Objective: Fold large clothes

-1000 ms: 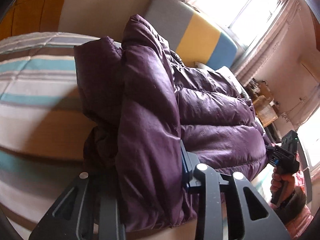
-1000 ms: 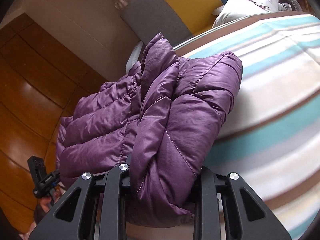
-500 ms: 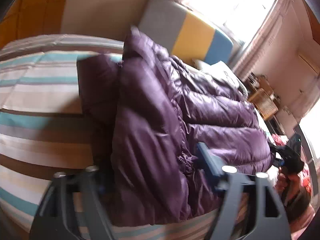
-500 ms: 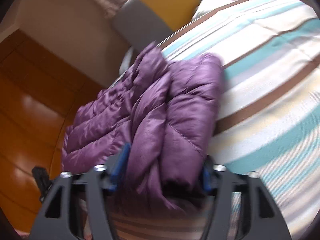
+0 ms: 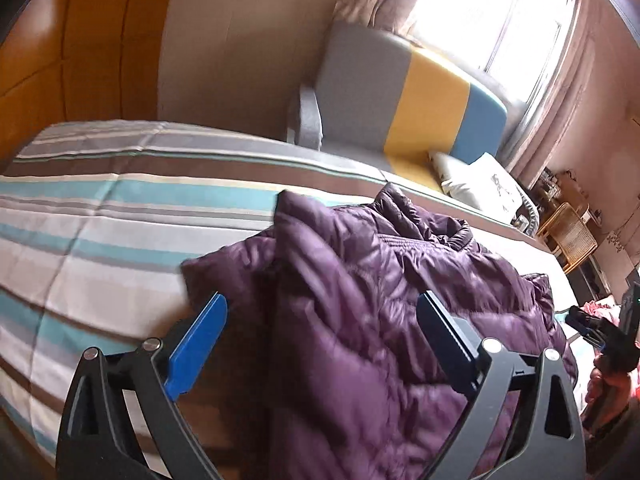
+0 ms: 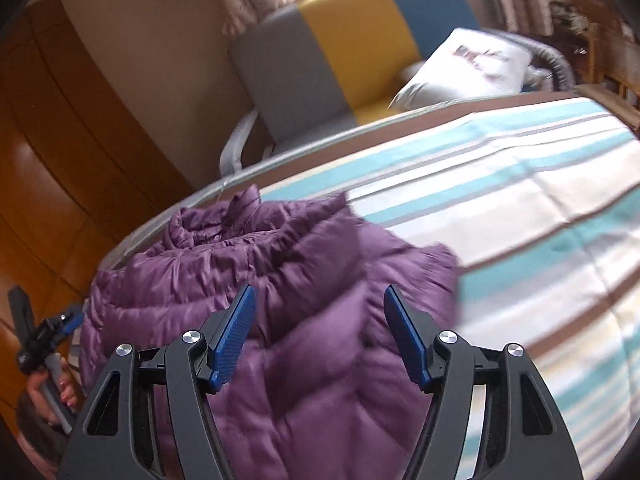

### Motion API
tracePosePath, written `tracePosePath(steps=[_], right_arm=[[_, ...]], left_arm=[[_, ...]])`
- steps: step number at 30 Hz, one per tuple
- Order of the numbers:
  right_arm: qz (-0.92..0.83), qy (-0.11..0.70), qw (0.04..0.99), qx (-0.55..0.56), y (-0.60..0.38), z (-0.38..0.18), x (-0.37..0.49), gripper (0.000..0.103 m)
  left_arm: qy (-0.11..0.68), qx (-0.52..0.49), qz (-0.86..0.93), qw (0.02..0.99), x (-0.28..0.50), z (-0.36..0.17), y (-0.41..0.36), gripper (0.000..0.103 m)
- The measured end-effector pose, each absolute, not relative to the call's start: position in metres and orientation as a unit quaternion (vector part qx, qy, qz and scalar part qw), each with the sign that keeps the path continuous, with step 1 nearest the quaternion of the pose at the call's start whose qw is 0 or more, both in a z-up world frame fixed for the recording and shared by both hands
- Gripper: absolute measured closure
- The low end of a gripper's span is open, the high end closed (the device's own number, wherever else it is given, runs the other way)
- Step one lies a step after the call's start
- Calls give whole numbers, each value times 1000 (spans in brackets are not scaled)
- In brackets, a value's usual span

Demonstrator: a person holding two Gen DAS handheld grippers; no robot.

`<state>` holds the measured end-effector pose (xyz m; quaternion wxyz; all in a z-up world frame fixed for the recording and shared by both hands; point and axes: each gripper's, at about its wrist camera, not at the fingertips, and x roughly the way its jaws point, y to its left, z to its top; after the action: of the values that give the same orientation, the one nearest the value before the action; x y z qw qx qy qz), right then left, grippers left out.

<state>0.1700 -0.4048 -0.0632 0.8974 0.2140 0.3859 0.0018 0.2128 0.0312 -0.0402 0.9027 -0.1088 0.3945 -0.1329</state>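
Purple puffer jacket (image 5: 384, 320) bunched in a thick folded heap on striped bedspread (image 5: 100, 232), near the bed's closer edge, collar end toward the far side. Same jacket (image 6: 280, 300) in the right wrist view, lying at the bed's left edge against the teal, white and brown stripes (image 6: 520, 200).

Left gripper (image 5: 320, 336) spread wide above the heap, jaws just opened further, blue pads clear of the fabric on both sides; jacket below and between them, not pinched. Right gripper (image 6: 320, 332) opened to a middling gap, having just let go as well; pads apart from the quilted fabric, which sits beneath and between the fingers. Edges of the jacket smeared by motion blur, so possibly a fold brushing the right-hand pad of the left gripper; hard to say.

Opposite gripper visible at each view's margin: right one (image 5: 600, 332) at the far right of the left wrist view, gripped by a hand (image 5: 608, 380); left one (image 6: 44, 332) at the lower left of the right wrist view, likewise held by a hand (image 6: 48, 392).

Beyond the bed, a sofa (image 5: 412, 92) with grey, yellow and blue panels, a white cushion (image 6: 468, 68) on its seat, a bright window (image 5: 492, 20) with curtains behind, wooden panelling (image 6: 52, 160) to the left.
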Motion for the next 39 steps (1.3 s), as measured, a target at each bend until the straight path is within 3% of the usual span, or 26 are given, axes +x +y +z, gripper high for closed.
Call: tracePosePath(steps=[3, 5, 6, 7, 8, 9, 10, 13, 21, 32, 39], right_arm=[[-18, 411, 890, 194, -400, -72, 196, 37], [-20, 427, 884, 187, -397, -79, 202, 37], [-20, 436, 882, 177, -394, -82, 205, 44], [-23, 439, 883, 163, -389, -84, 206, 63], [-23, 442, 885, 147, -385, -85, 205, 69], [-19, 441, 887, 137, -380, -85, 204, 80], [-14, 438, 890, 128, -376, -82, 201, 88], [-16, 418, 902, 106, -369, -61, 188, 93], [-28, 354, 928, 113, -380, 0, 192, 93], [-99, 402, 901, 128, -383, -73, 258, 93], [-156, 402, 899, 80, -366, -112, 271, 93]], left_arm=[[419, -104, -119, 894, 235, -50, 22, 8], [429, -102, -123, 889, 238, -57, 17, 15], [430, -98, -127, 889, 239, -59, 14, 28], [438, -86, -125, 886, 240, -64, 9, 45], [443, -79, -126, 884, 238, -68, 7, 57], [446, -77, -131, 882, 236, -70, 3, 76], [449, -75, -139, 880, 232, -70, -1, 85], [422, -84, -146, 891, 220, -51, 1, 94], [362, -125, -143, 912, 233, 6, 4, 95], [403, -107, -56, 907, 288, -58, -21, 94], [403, -76, -9, 912, 294, -99, -30, 72]])
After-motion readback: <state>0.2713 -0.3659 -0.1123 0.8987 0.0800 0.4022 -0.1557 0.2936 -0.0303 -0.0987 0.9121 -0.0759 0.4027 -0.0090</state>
